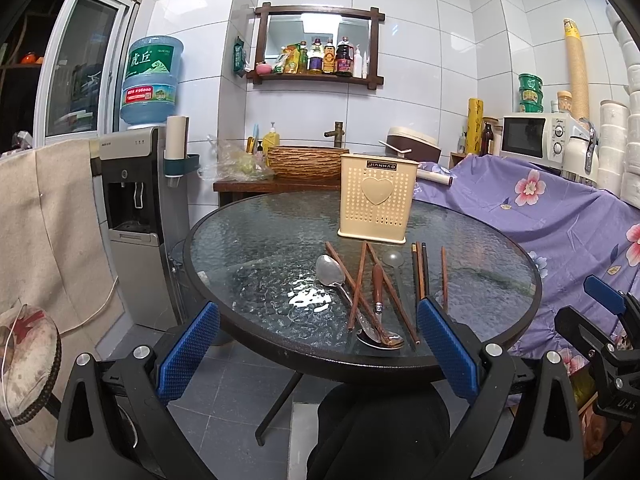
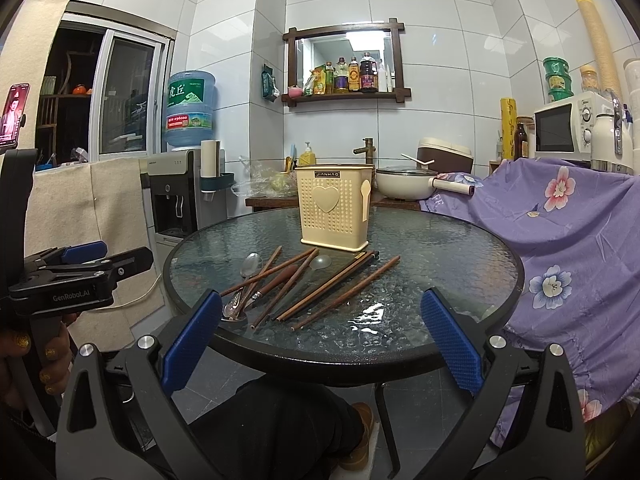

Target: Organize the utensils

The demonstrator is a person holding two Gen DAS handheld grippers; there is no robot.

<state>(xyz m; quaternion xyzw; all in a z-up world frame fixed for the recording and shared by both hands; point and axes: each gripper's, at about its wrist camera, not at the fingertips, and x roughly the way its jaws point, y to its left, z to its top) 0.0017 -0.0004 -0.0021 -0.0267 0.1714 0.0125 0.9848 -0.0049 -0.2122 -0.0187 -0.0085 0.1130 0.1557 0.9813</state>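
Note:
A cream perforated utensil holder [image 1: 377, 197] [image 2: 333, 208] with a heart on its front stands upright on the round glass table [image 1: 256, 240] [image 2: 440, 248]. In front of it lie several brown chopsticks [image 1: 358, 284] [image 2: 340, 284], metal spoons [image 1: 330, 270] [image 2: 250, 265], a clear spoon [image 1: 393, 259] [image 2: 321, 262] and a brown-handled utensil [image 1: 377, 280]. My left gripper [image 1: 318, 344] hovers open before the table's near edge, nothing between its blue pads. My right gripper [image 2: 322, 340] is likewise open and empty, and shows at the right edge [image 1: 600, 312] of the left wrist view.
A water dispenser [image 1: 136, 200] [image 2: 176, 196] stands left of the table. A purple floral cloth [image 1: 560, 216] [image 2: 568, 232] covers furniture on the right, with a microwave [image 1: 534, 134] [image 2: 564, 128] above. A wooden basin and tap [image 1: 308, 156] sit behind. A hand [image 2: 24, 356] holds the left gripper.

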